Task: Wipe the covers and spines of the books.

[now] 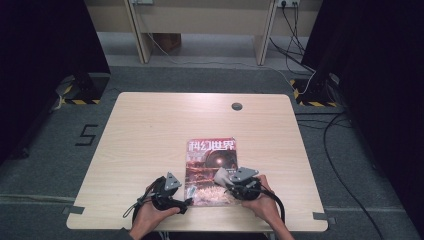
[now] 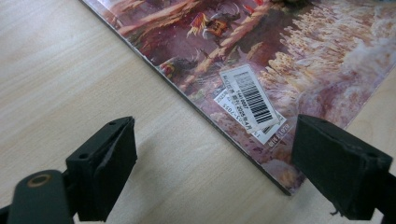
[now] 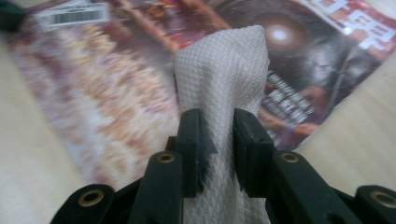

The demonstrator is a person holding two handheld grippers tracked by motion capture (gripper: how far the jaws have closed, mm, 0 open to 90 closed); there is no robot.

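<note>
Right gripper view: right gripper (image 3: 218,140) has its jaws clamped on a folded white paper towel (image 3: 224,79), held over the magazine (image 3: 116,93). Left gripper (image 2: 212,158) stands with jaws wide apart, gripping nothing, straddling the magazine's near corner by the barcode sticker (image 2: 252,95). The magazine lies flat on the wooden table (image 1: 145,130).

Your right gripper (image 3: 218,140) clamps a white paper towel (image 3: 224,79) whose lower end runs off the bottom edge of its view. Behind it, the magazine (image 3: 116,88) cover blurs and its barcode label (image 3: 72,16) is unreadable. In your left gripper view, the magazine's top is cropped by the frame.
</note>
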